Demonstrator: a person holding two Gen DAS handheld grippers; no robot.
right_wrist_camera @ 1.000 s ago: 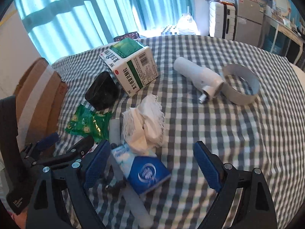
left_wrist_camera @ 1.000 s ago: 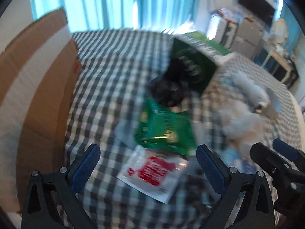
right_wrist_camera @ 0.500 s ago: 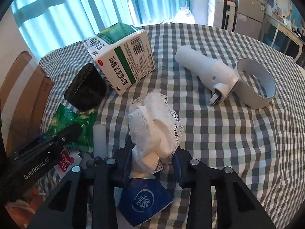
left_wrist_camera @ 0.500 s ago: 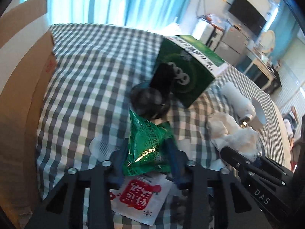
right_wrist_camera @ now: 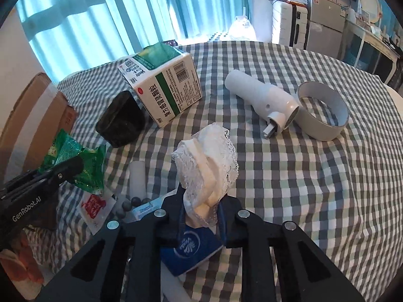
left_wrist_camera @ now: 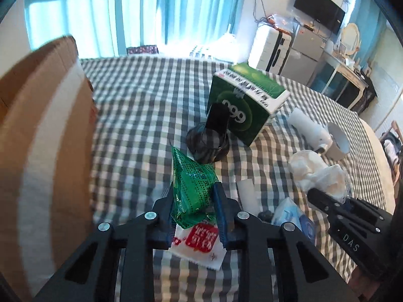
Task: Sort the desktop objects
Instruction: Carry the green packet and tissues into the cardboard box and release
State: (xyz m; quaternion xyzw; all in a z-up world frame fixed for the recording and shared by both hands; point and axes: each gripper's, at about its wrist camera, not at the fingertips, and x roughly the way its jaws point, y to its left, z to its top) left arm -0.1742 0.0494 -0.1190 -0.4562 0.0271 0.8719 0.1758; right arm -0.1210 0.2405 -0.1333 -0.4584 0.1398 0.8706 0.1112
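Green packet (left_wrist_camera: 192, 188) is up off the table w/ left gripper (left_wrist_camera: 194, 209) jaws closing on its lower half, light, crinkly, slippery so mid-body hold's best, while right gripper (right_wrist_camera: 201, 211) jaws are closing on soft lace wad (right_wrist_camera: 207, 161), squashy, grab low.

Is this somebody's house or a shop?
Most likely a room in a home. A checked cloth covers the table, teal curtains hang over a bright window, and a TV and a white suitcase stand by the far wall.
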